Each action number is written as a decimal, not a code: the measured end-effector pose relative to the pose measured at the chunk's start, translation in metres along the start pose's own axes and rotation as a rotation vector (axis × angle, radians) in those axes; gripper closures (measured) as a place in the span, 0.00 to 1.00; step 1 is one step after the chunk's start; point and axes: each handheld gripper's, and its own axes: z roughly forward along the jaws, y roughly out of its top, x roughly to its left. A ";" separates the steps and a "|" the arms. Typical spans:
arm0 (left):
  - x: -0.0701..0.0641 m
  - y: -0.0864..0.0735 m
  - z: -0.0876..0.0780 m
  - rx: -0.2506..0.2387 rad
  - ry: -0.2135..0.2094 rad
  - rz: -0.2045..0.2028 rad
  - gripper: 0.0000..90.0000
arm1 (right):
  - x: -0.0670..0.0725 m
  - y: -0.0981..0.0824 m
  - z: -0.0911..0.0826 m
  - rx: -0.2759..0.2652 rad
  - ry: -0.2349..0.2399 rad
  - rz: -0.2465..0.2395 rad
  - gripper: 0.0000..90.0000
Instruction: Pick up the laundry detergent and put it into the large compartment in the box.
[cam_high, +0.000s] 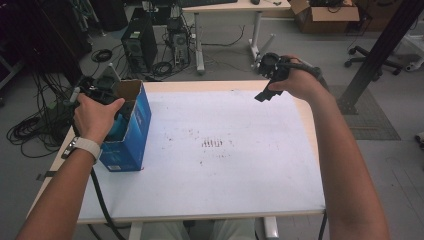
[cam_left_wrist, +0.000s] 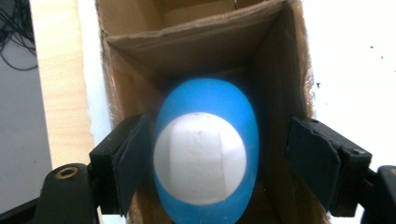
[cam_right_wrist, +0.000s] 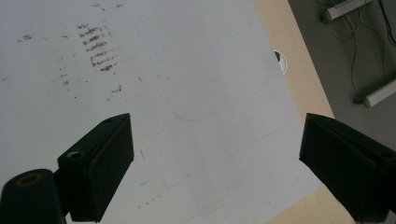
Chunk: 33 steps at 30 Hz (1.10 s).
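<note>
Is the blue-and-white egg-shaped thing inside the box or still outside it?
Inside: in the left gripper view the egg-shaped thing sits between the cardboard walls of the box, with the left gripper open around it.

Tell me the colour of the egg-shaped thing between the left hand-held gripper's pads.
Blue with a white round patch; the egg-shaped thing shows best in the left gripper view, inside the cardboard box.

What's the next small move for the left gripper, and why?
Probably lift the left gripper straight up out of the blue box. Its jaws stand apart; one pad is clear of the blue-and-white egg-shaped object, which sits inside the box, seemingly released.
</note>
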 end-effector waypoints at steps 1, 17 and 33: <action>0.000 0.000 -0.001 -0.002 0.001 0.002 0.25 | 0.000 0.000 0.000 -0.002 0.000 -0.002 0.11; -0.009 0.000 -0.033 -0.025 0.002 0.027 0.24 | 0.002 -0.001 -0.006 -0.008 -0.006 0.002 0.11; -0.042 -0.001 -0.079 -0.042 -0.024 0.112 0.23 | 0.005 0.000 -0.010 -0.009 -0.012 0.002 0.11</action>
